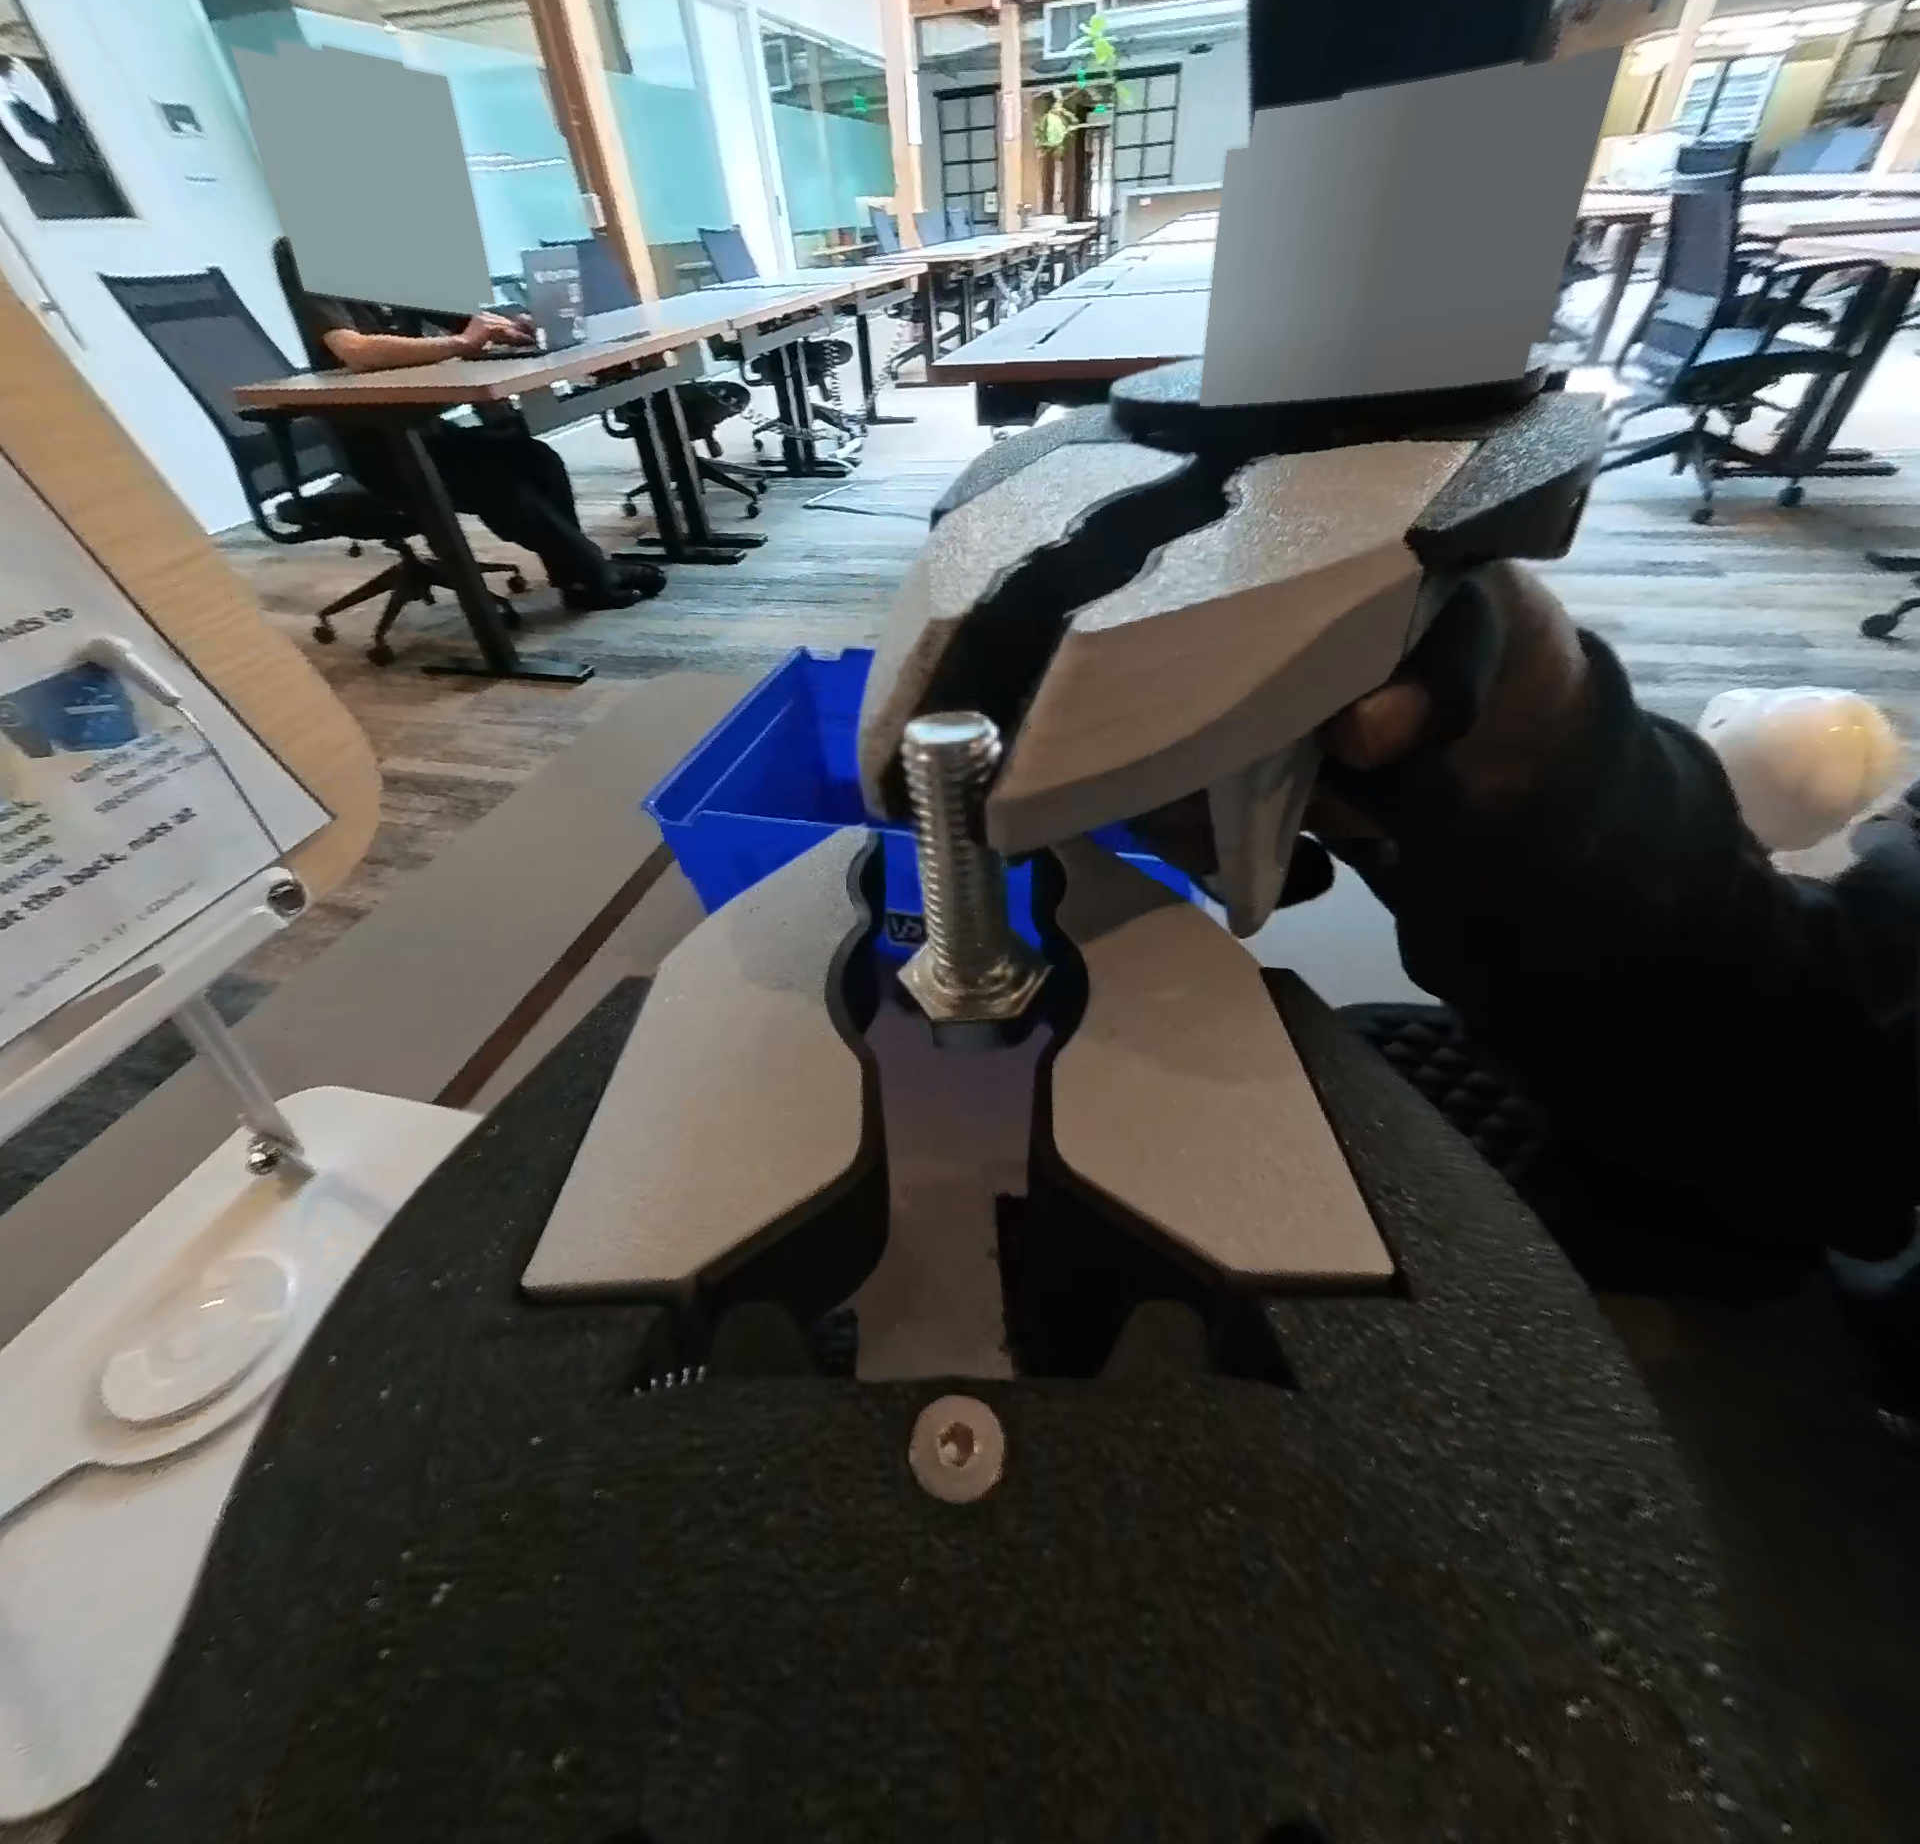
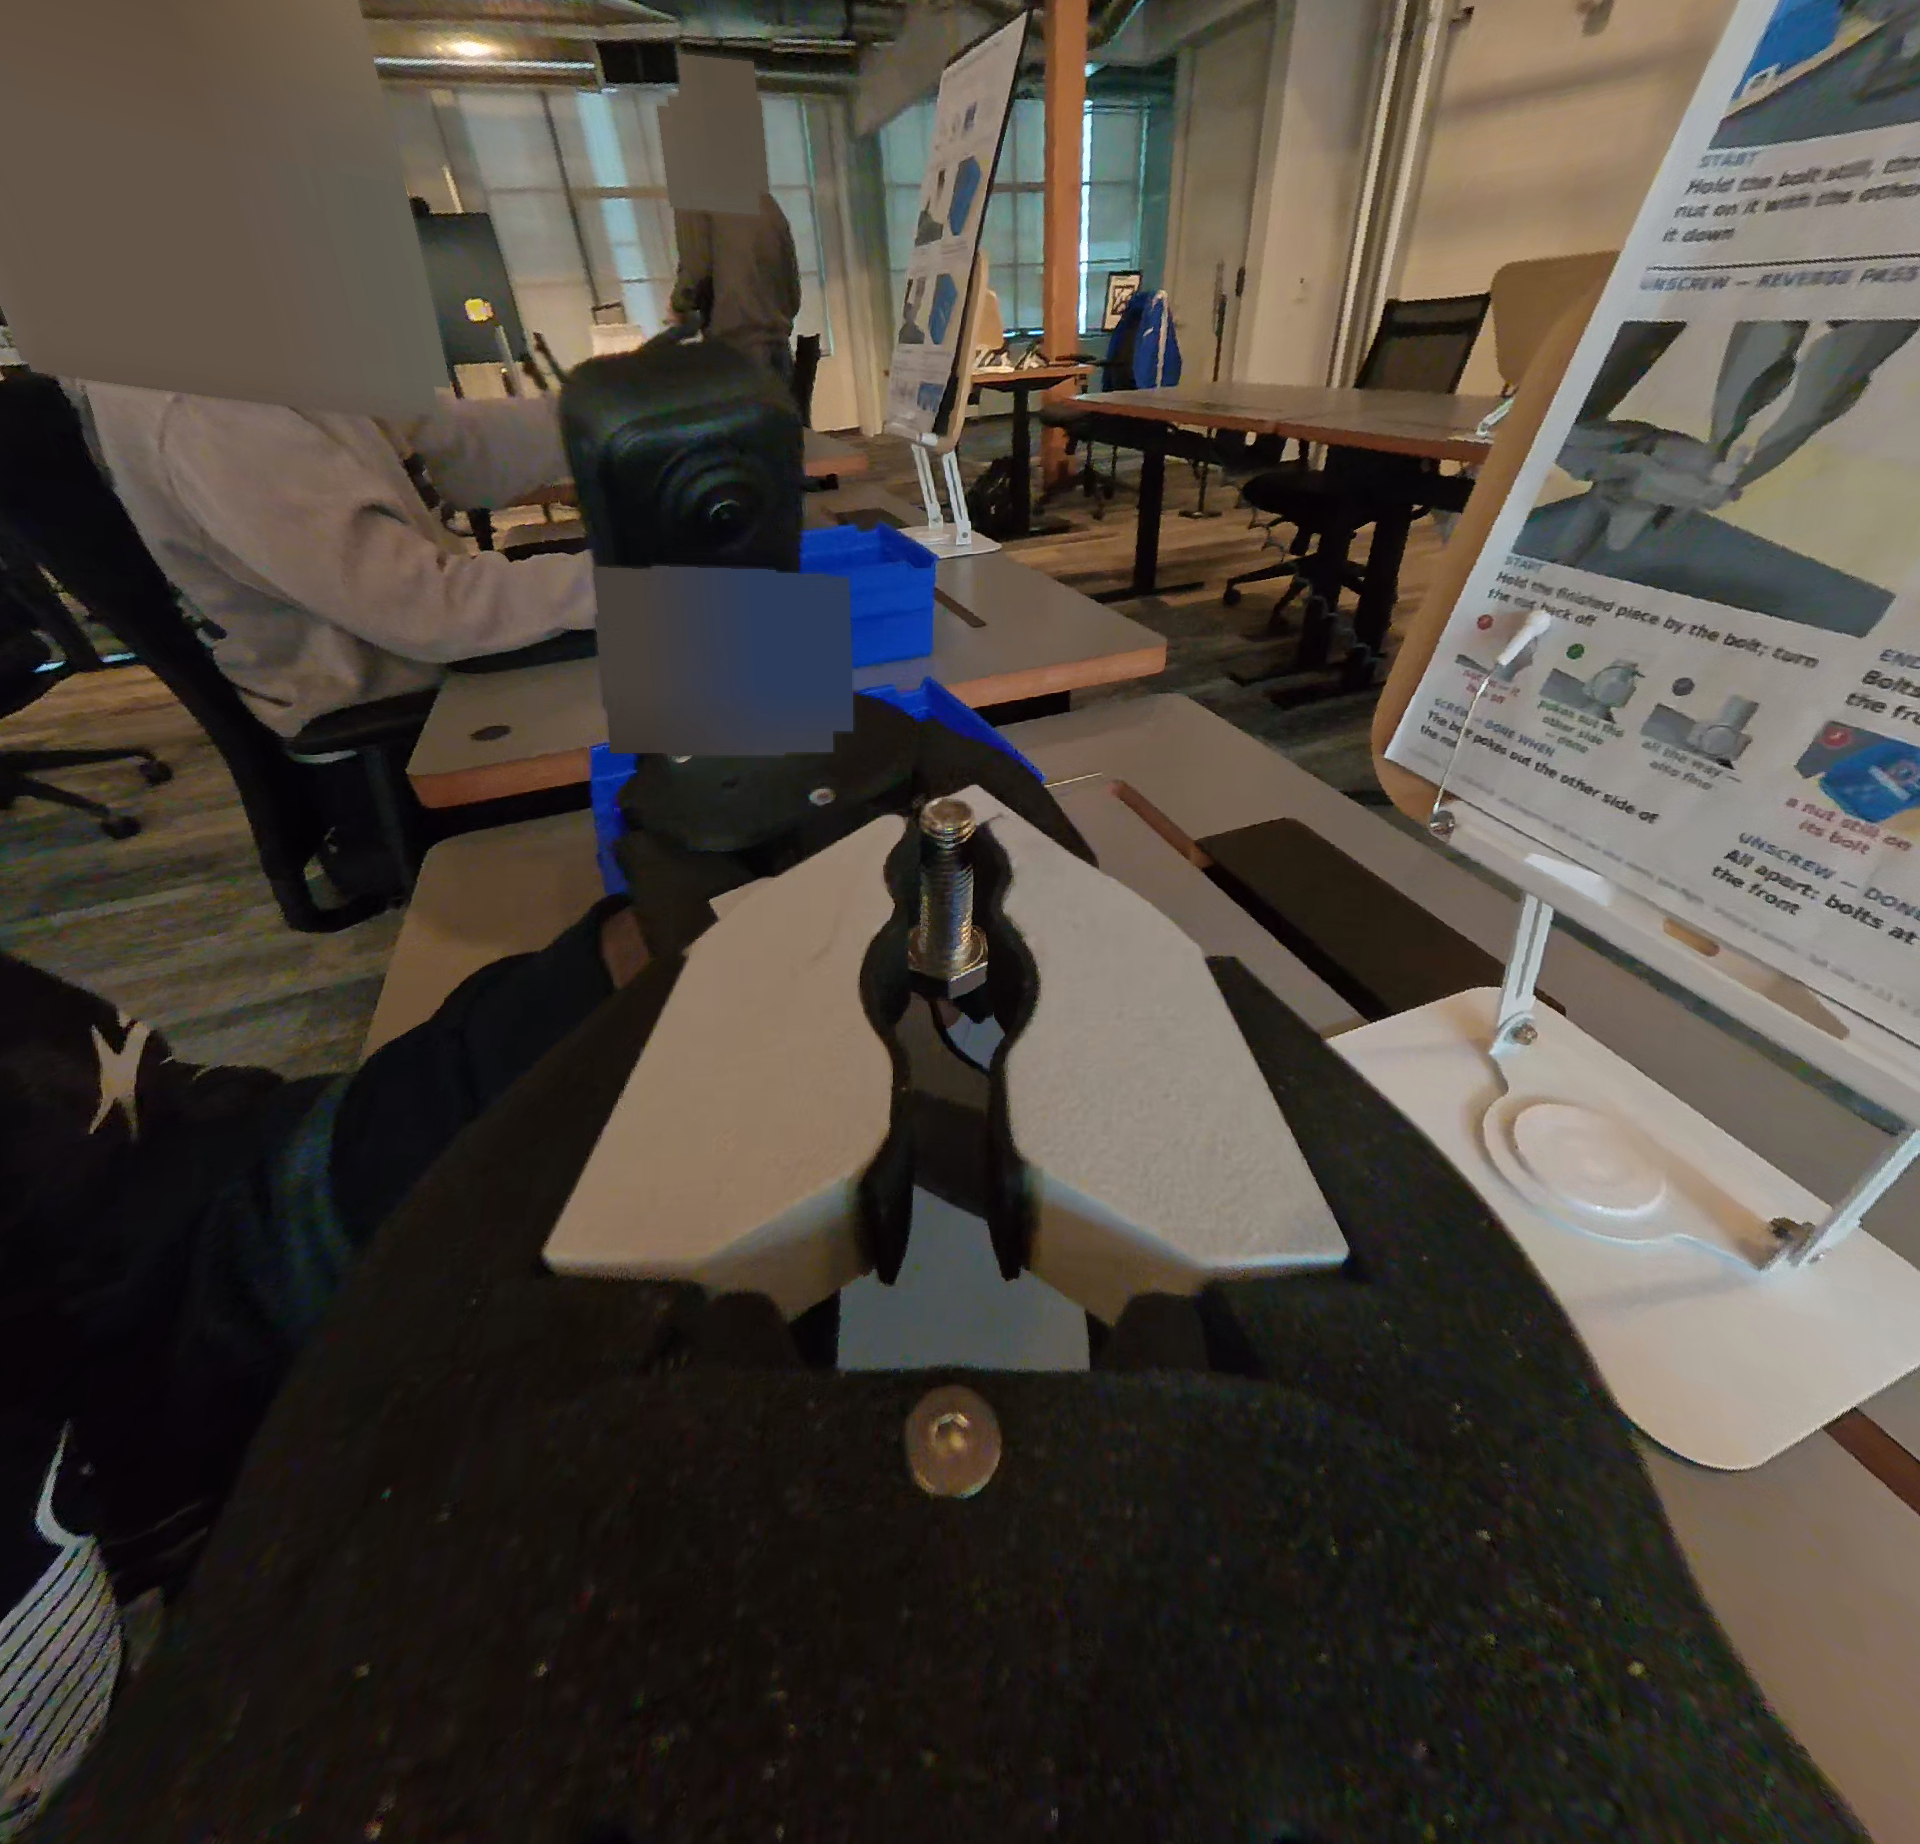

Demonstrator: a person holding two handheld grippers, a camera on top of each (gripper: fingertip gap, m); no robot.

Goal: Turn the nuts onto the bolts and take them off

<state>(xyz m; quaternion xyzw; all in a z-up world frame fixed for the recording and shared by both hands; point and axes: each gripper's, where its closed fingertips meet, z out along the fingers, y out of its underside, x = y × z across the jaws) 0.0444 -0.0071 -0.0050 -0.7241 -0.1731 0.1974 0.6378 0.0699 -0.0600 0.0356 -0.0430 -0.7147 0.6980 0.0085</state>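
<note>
A silver bolt (image 1: 951, 859) stands upright, its hexagonal end (image 1: 971, 989) down. My left gripper (image 1: 961, 932) is shut on that hexagonal end. I cannot tell whether the hexagon is the bolt's head or a nut. My right gripper (image 1: 940, 786) comes down from the upper right, held by a gloved hand (image 1: 1538, 859), and its fingertips close around the top of the threaded shaft. In the right wrist view the bolt (image 2: 943, 890) shows through the gap of my right gripper (image 2: 945, 844). The left gripper's camera (image 2: 686, 464) faces it from behind. No separate nut shows.
A blue bin (image 1: 748, 828) sits on the table just behind the bolt; it also shows in the right wrist view (image 2: 977, 729). An instruction sheet on a white stand (image 2: 1662, 568) with a white base (image 2: 1621, 1233) is close by. A black mat (image 2: 1340, 911) lies beyond. People sit at nearby desks.
</note>
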